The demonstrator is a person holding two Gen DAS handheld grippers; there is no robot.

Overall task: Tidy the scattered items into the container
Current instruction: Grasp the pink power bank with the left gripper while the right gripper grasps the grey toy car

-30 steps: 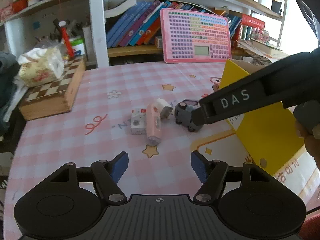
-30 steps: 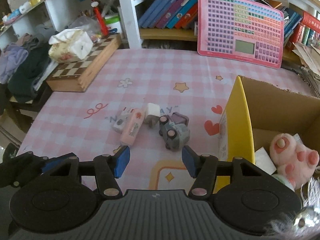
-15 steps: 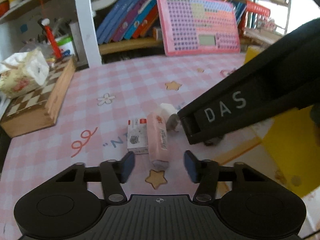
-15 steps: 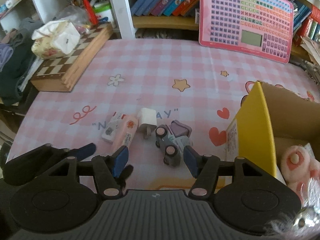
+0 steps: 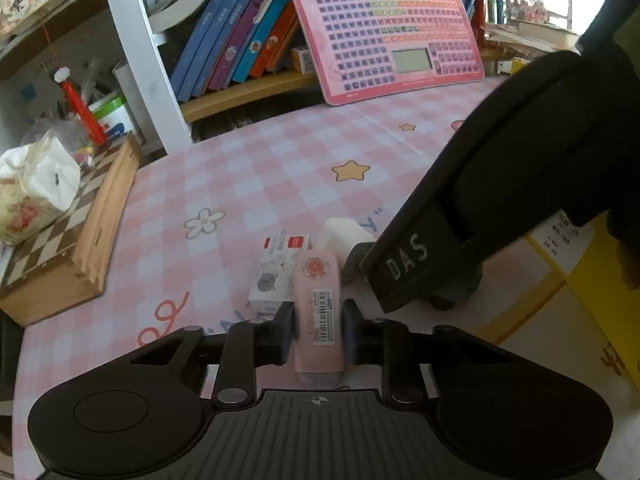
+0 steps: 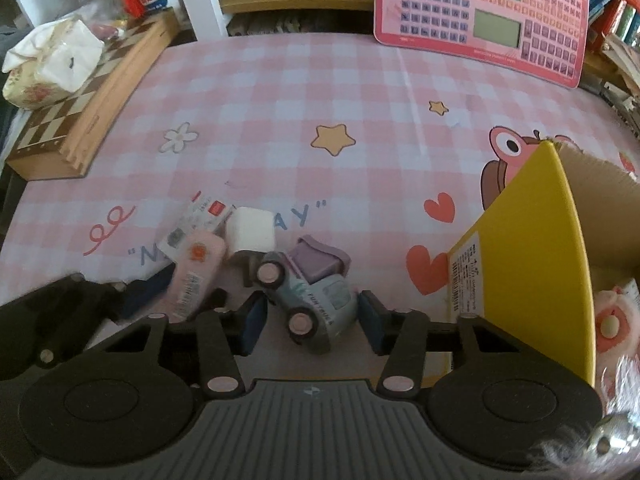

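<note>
Left wrist view: left gripper (image 5: 318,330) jaws pinch the barcoded pink case (image 5: 319,308); right gripper (image 6: 310,322) jaws spread around the toy car (image 6: 310,294)

Two low wrist views, close over the pink checked table (image 5: 248,184), sharing the toy pile.

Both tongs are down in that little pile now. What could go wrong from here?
1. The left tongs pinch the pink tube near one end, so it may swing or slip on lifting.
2. The white box lies against that tube and could be dragged.
3. The right tongs straddle the toy car; its wheels may let it roll away.
</note>
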